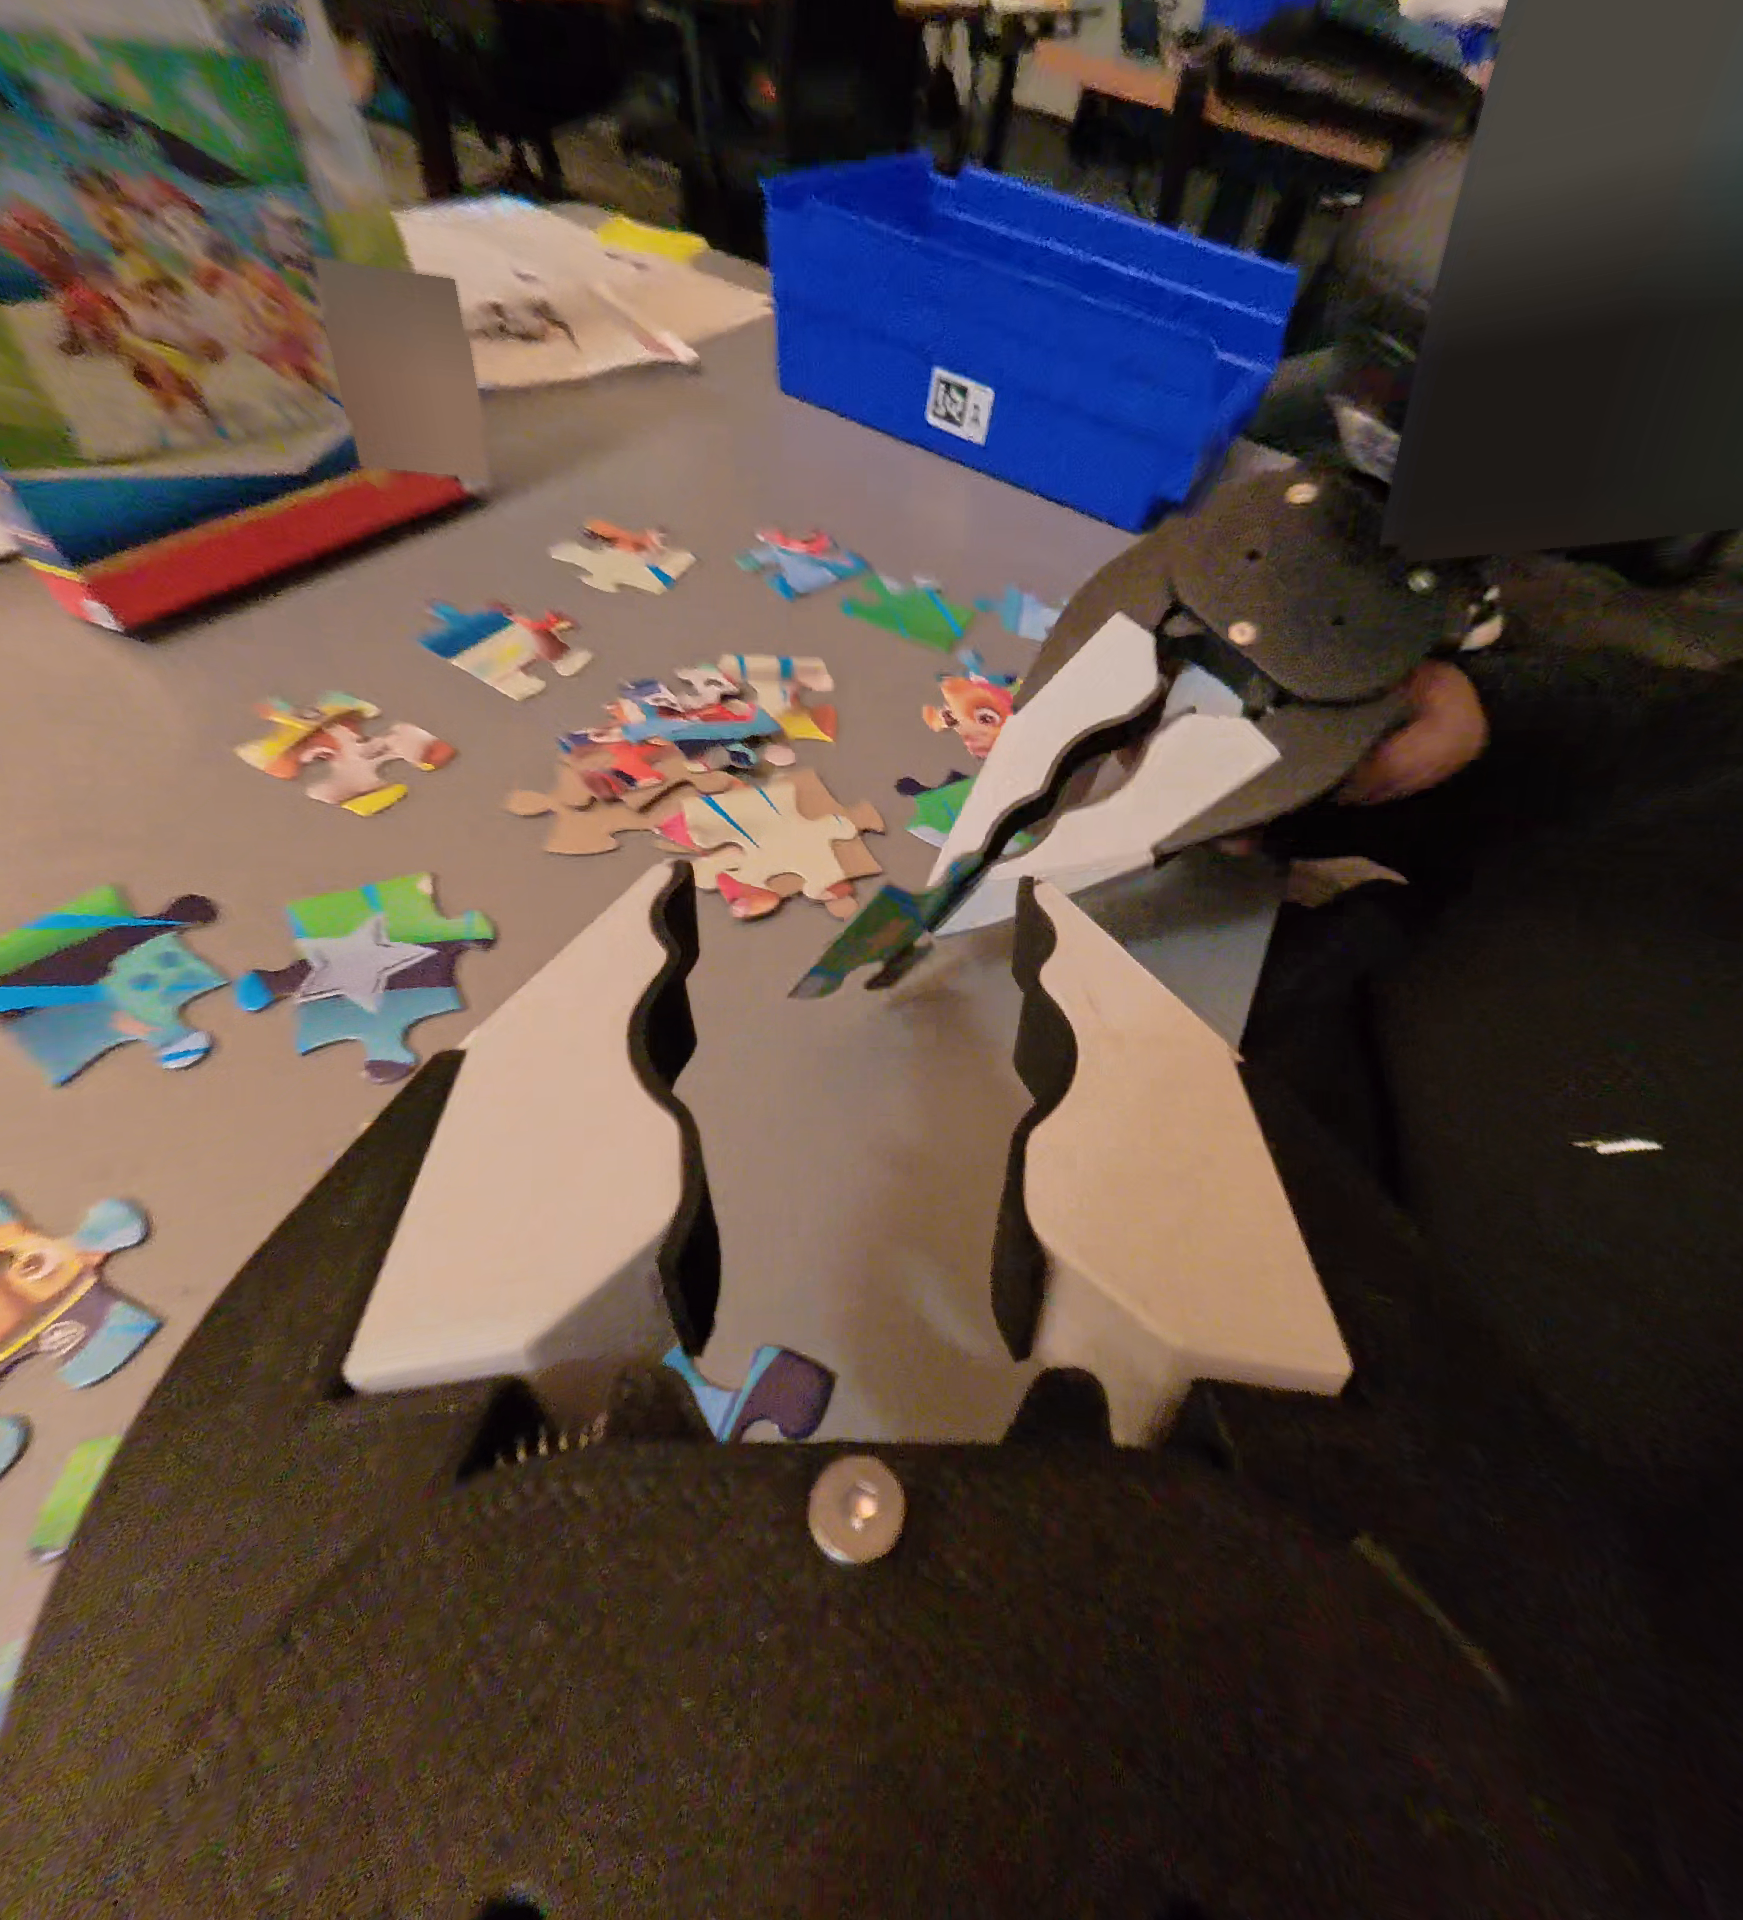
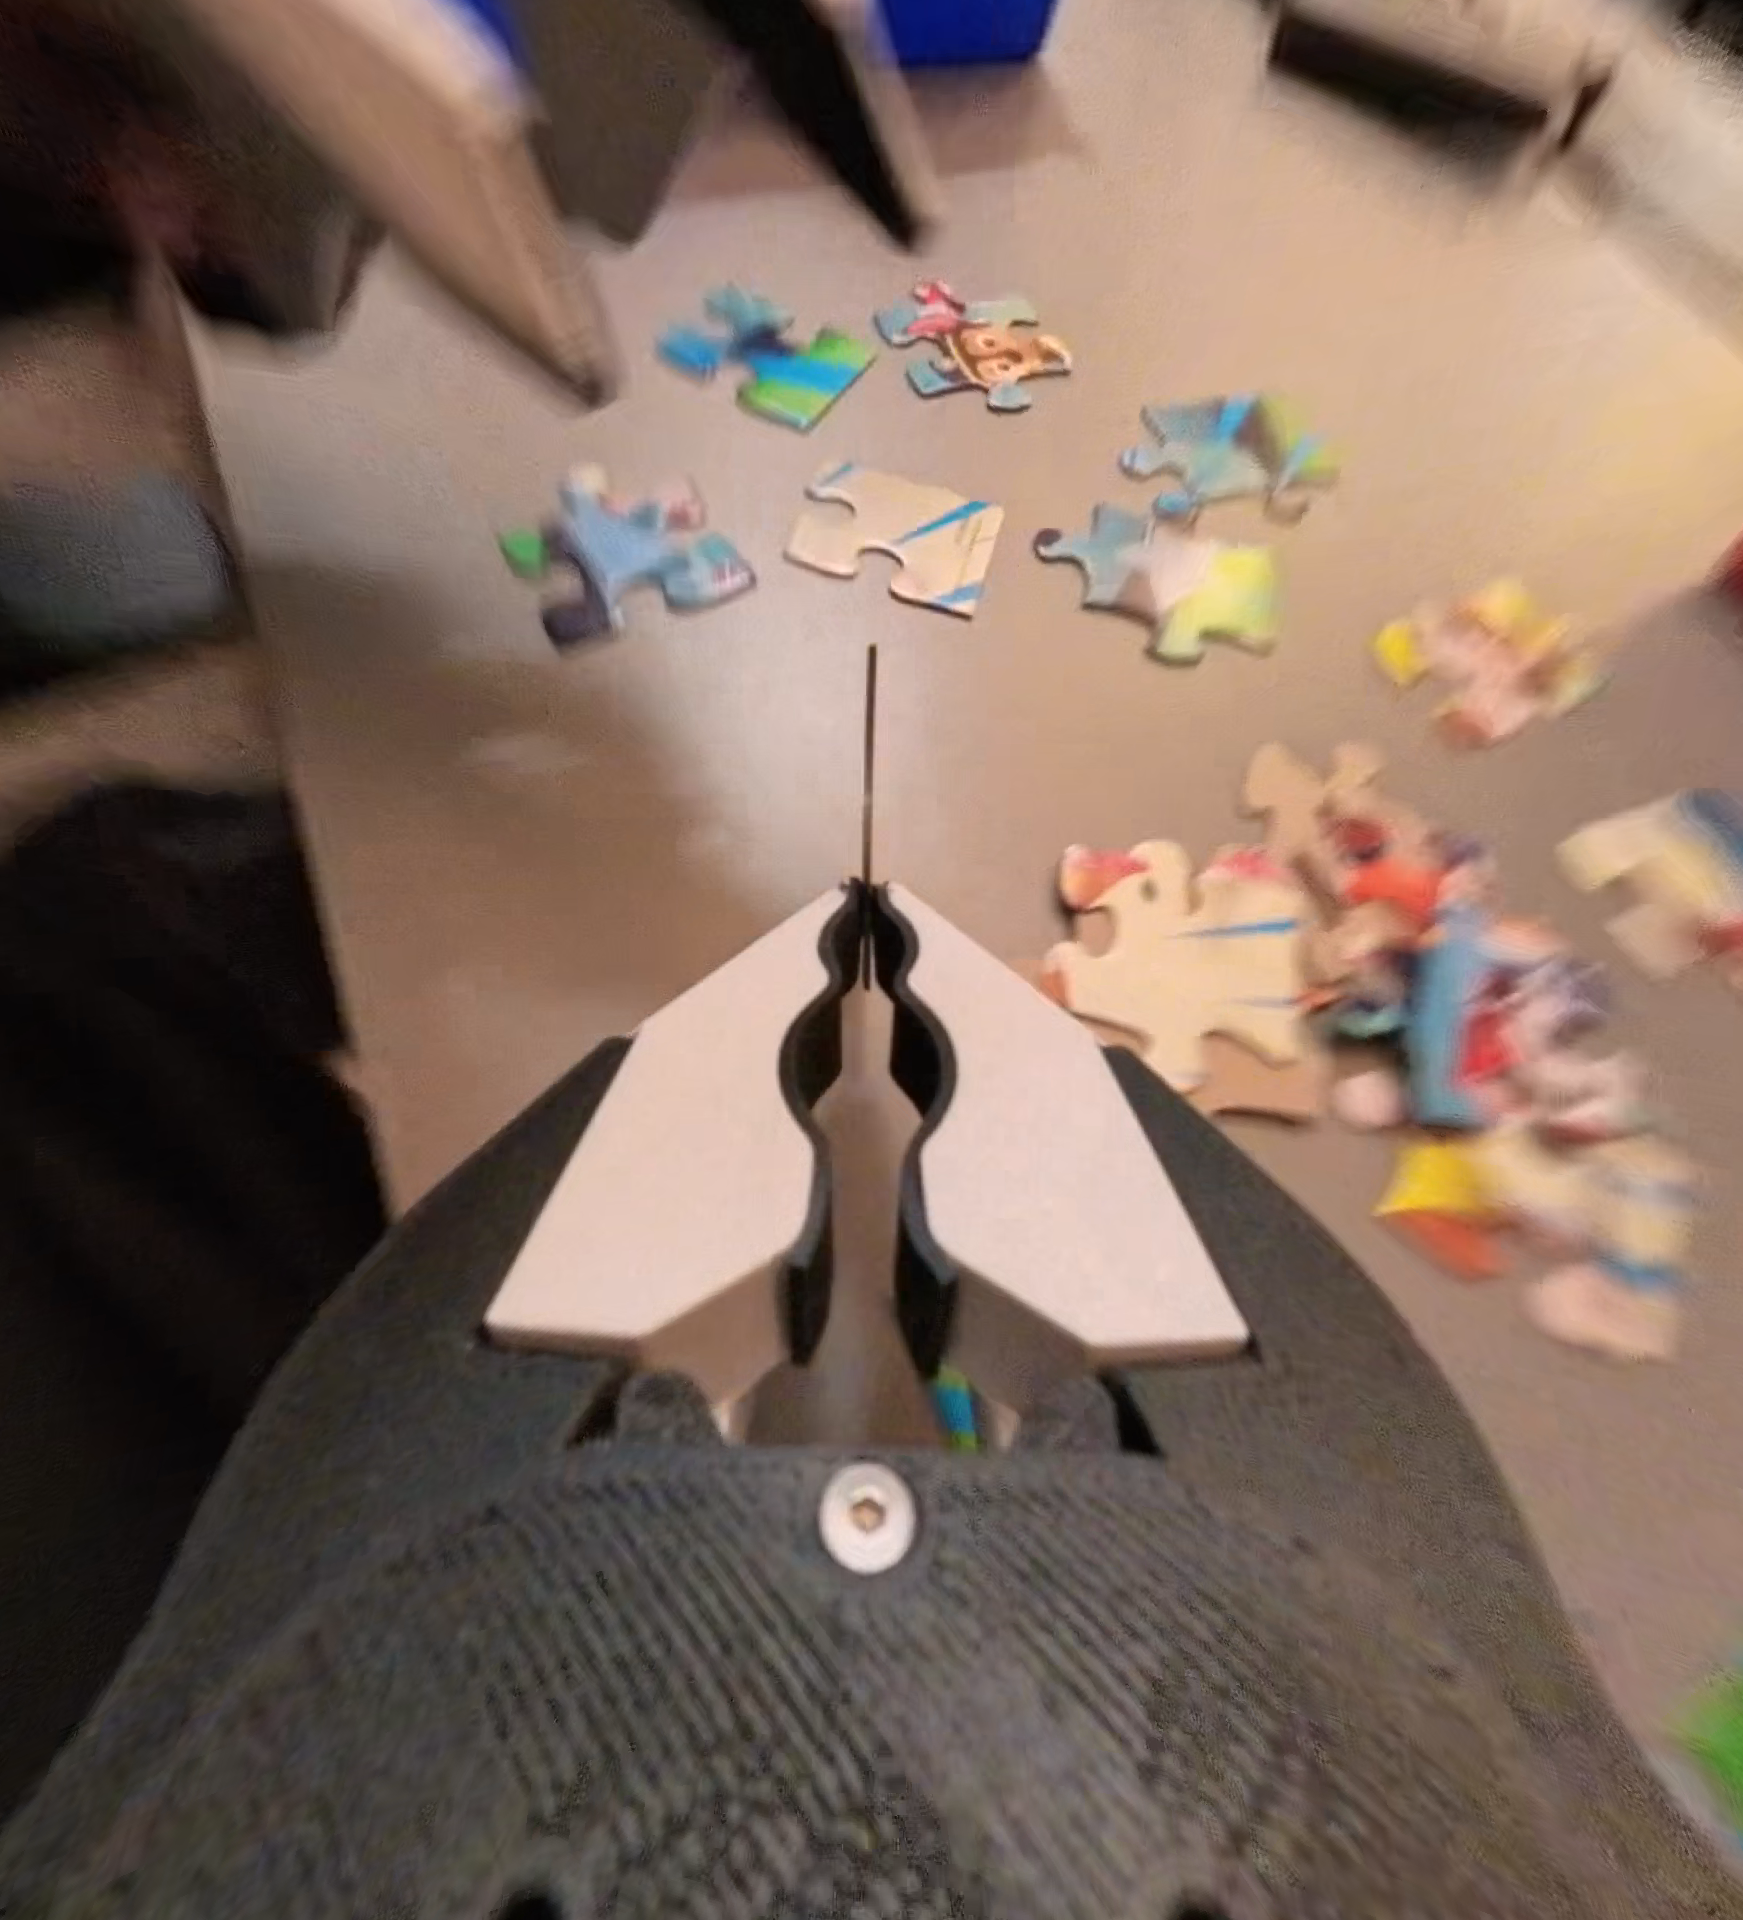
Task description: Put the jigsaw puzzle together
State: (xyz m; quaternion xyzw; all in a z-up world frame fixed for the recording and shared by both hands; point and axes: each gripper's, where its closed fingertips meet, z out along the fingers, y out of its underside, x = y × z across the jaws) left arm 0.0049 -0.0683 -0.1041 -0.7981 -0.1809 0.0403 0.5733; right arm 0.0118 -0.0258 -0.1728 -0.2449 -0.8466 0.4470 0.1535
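My left gripper [image 1: 851, 894] is open and empty above the grey table [image 1: 638, 457], close to its near edge. Just ahead of its fingertips, my right gripper [image 1: 955, 883] is shut on a green and blue puzzle piece [image 1: 872, 940] and holds it tilted above the table. In the right wrist view the right gripper [image 2: 865, 891] pinches this piece at its fingertips. The piece [image 2: 872, 769] shows edge-on there as a thin dark line. A pile of puzzle pieces [image 1: 721, 769] lies just beyond the left gripper.
Several loose puzzle pieces lie spread over the table, such as a star piece [image 1: 368, 971] at the left. The colourful puzzle box [image 1: 119, 281] stands at the far left. A blue bin [image 1: 1023, 312] sits at the back. The table edge [image 1: 1251, 966] runs at the right. Spacing between my two grippers at the tips: around 9 centimeters.
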